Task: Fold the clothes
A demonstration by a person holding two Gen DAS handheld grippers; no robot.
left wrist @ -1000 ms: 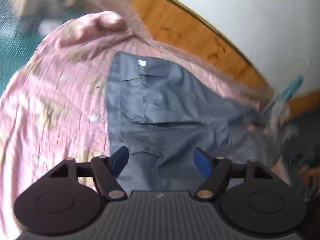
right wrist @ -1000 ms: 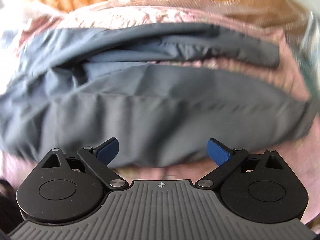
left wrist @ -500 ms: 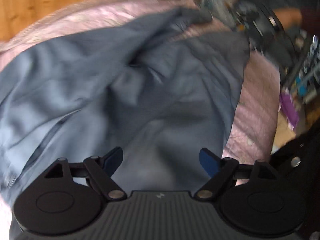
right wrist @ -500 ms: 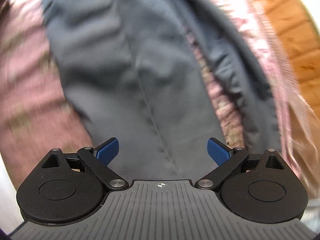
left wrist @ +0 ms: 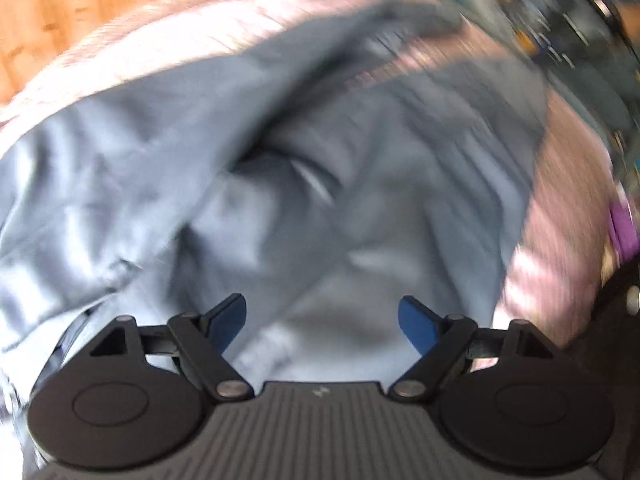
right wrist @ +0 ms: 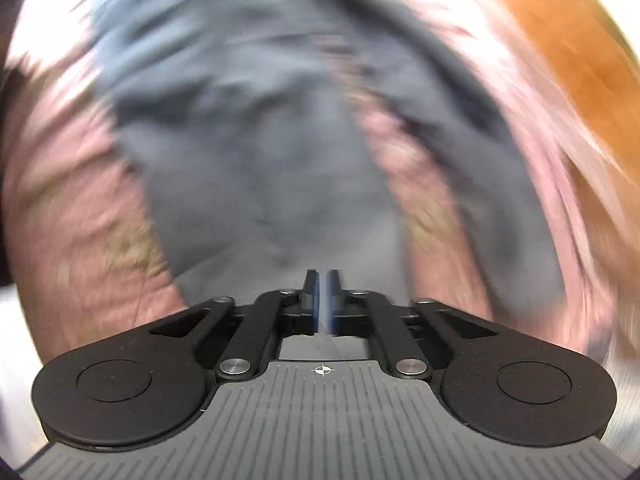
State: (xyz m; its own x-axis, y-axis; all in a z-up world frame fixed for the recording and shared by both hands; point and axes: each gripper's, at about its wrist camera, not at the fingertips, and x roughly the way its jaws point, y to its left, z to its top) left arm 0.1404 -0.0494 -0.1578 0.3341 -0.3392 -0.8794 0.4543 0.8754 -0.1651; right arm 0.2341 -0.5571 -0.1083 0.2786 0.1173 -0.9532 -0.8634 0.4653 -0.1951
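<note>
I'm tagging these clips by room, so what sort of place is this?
Most likely a bedroom at home. The grey garment lies spread on a pink patterned bedspread, with a wooden floor beside it and blurred household clutter at the far edge.

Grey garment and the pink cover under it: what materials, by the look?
Grey garment: thin woven cloth, matte, probably cotton or a blend; it falls in soft creases with no sheen. Pink cover: soft textile with a faded tan print, perhaps a bedsheet. Motion blur hides the weave on both.
</note>
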